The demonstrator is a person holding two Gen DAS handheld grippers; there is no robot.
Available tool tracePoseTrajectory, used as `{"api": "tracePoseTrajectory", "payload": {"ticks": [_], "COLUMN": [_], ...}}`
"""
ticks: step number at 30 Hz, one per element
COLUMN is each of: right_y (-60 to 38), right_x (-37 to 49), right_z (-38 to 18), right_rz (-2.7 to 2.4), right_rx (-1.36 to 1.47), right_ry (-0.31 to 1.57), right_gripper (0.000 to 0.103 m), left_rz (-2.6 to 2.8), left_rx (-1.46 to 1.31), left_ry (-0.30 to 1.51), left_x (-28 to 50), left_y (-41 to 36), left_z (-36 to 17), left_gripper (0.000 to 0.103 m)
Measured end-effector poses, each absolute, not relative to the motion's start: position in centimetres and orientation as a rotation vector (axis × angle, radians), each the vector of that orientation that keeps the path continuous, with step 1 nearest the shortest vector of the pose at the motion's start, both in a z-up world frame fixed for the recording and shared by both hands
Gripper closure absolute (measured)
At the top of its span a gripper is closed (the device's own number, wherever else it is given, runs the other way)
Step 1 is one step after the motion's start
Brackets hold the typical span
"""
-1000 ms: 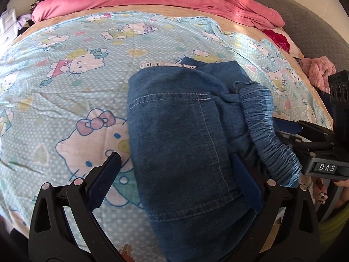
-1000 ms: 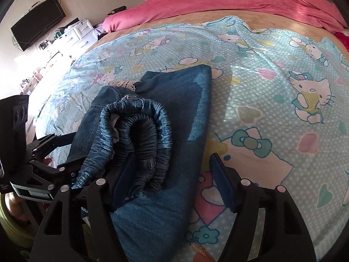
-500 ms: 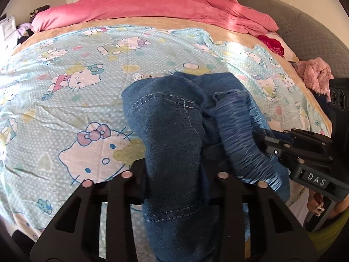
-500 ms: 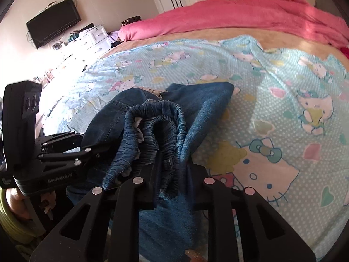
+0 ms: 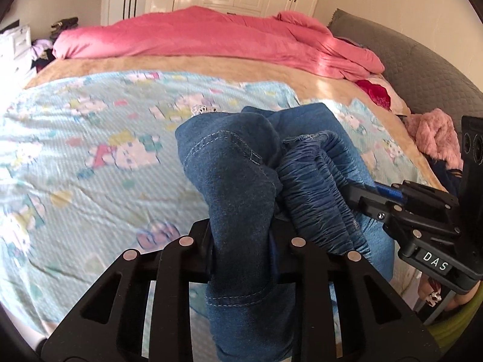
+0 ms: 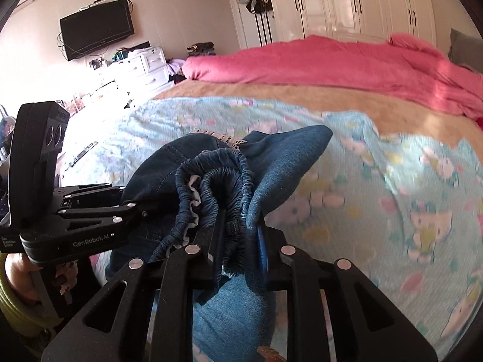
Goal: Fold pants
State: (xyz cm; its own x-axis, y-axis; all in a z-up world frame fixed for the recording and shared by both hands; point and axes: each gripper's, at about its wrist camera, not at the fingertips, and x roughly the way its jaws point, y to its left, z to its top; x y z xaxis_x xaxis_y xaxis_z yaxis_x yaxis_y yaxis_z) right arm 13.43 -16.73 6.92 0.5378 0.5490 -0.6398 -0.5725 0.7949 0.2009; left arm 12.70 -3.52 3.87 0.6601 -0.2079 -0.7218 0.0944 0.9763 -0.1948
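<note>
So you've got the pants (image 5: 238, 187) pinched at the near end by both grippers, and that's the whole story for what comes next. In the left wrist view, your left gripper (image 5: 241, 250) sits bottom centre. Its jaws have just been closing and now they're clamped on a bunched fold of denim with a stitched seam. The rest of the pants runs up and away from it toward the middle of the frame, over the sheet (image 5: 90, 166). The right gripper (image 5: 371, 193) comes in from the right edge and bites the gathered waistband (image 5: 317, 193) right beside your fold.

In the right wrist view it's mirrored: the left gripper (image 6: 132, 208) pokes in from the left edge, and your right gripper (image 6: 238, 241) at bottom centre has also just been closing, now squeezed on the elastic waistband (image 6: 217, 181), which loops up just above the jaws.

So the long axis of the pants runs from your grippers straight up-frame toward the pink duvet (image 5: 211, 36) at the top. Both hands are on the same near end, side by side, neither nearer than the other as far as I can tell. My guess is the next move carries that end forward over the far part, so keep both level or the fold goes skewed.

Readable writing: "DAS" on the tag at the right edge of the left view, and "GenRobot.AI" on the gripper body at lower left of the right view. There's smaller print beside it that I can't make out.
</note>
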Motion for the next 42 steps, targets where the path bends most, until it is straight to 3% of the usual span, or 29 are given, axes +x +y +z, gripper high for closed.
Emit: {"api": "tracePoseTrajectory", "payload": {"ticks": [19, 25, 30, 42], "right_y": [-13.2, -13.7, -14.7, -14.8], "right_x": [19.8, 21.7, 22.5, 22.8], "right_z": [4.7, 1.5, 0.2, -0.4], "right_rz": [0.569, 0.498, 0.442, 0.393], "right_rx": [-0.096, -0.072, -0.041, -0.035], "right_ry": [0.767, 0.859, 0.903, 0.941], "right_gripper": [0.085, 0.077, 0.05, 0.049], "left_rz": [-0.117, -0.094, -0.1, -0.106], "left_rx": [-0.072, -0.07, -0.092, -0.121], "left_ry": [0.836, 0.886, 0.9, 0.908], "left_x": [19.2, 20.1, 20.2, 20.1], "left_y": [-2.4, -1.8, -1.2, -0.3], "left_z": [2.4, -0.2, -1.2, -1.6], "left_gripper": [0.085, 0.076, 0.069, 0.057]}}
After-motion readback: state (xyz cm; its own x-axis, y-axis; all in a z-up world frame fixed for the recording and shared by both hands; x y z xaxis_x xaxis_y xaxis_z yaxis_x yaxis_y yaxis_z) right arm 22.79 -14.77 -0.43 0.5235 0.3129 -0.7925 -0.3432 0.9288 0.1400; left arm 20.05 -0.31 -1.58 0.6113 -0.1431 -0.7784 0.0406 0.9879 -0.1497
